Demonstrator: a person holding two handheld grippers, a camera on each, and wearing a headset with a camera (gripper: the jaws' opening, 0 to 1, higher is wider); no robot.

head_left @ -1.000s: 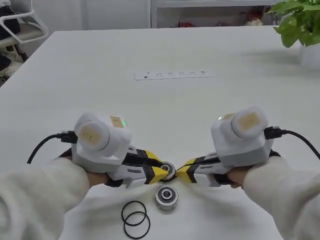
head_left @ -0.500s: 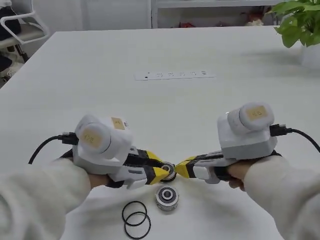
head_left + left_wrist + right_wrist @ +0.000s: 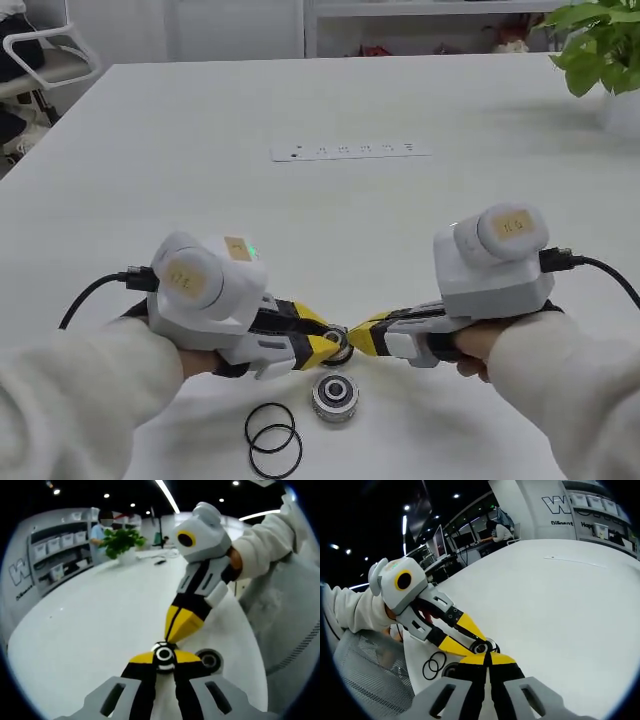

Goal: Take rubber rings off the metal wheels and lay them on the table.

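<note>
Rolled upright since a second ago, my right gripper (image 3: pixel 362 338) sits pinched shut at the metal wheel (image 3: pixel 164 654) rim, perhaps on rubber. The left gripper (image 3: pixel 326 346) clamps that wheel over the table (image 3: pixel 400 220). A second wheel (image 3: pixel 335 396) and two rubber rings (image 3: pixel 272 440) lie just beside.

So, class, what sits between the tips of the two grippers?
A small metal wheel: the left gripper clamps it in its jaws, and the right gripper meets its edge with closed tips. The head view and both gripper views show it.
</note>
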